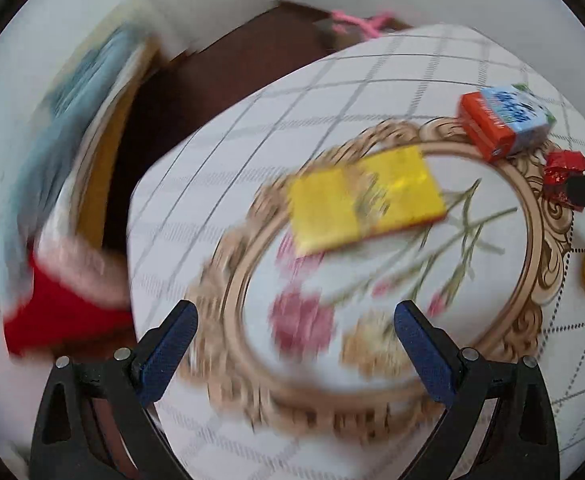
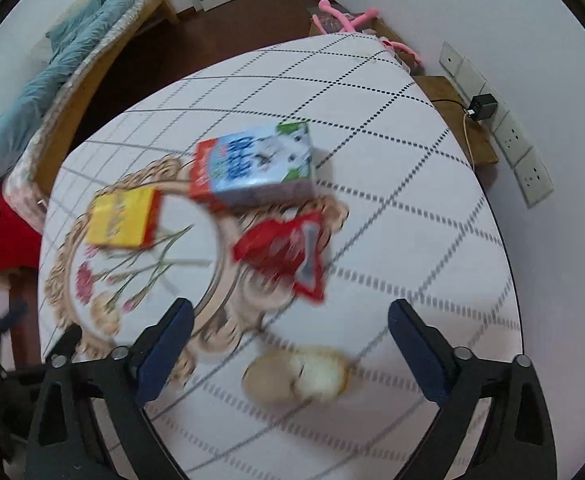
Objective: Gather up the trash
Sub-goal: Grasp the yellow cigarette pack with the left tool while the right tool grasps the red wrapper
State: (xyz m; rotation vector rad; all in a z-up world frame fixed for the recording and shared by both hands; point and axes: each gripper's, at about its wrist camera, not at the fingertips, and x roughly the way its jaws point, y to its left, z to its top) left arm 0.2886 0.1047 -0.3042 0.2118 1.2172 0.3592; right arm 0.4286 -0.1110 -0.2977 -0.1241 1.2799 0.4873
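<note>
A: Where do we stand with the trash?

B: It all lies loose on the table (image 2: 432, 216), none gathered yet as far as we can judge. The yellow box (image 1: 366, 198) lies flat in the middle of the flower print, ahead of our left gripper (image 1: 296, 350). The carton (image 2: 254, 168) lies on its side at the far edge of the print, and the red wrapper (image 2: 282, 254) sits crumpled just in front of it, near touching.

A: And our jaws?

B: Both pairs stand wide apart and hold nothing. The right gripper (image 2: 290, 350) hangs over the table with a pale round thing (image 2: 296, 376) lying between its fingers, below them. It is too blurred for us to name.

A: Why spread so wide?

B: We judge it suits the bulky pieces; box and carton need a broad gap.

A: Any bin or bag to put things in?

B: We see none in either view. Box and carton are themselves containers, but we cannot tell whether they are closed or what is inside. A bed (image 2: 52, 92) stands well beyond the table.
</note>
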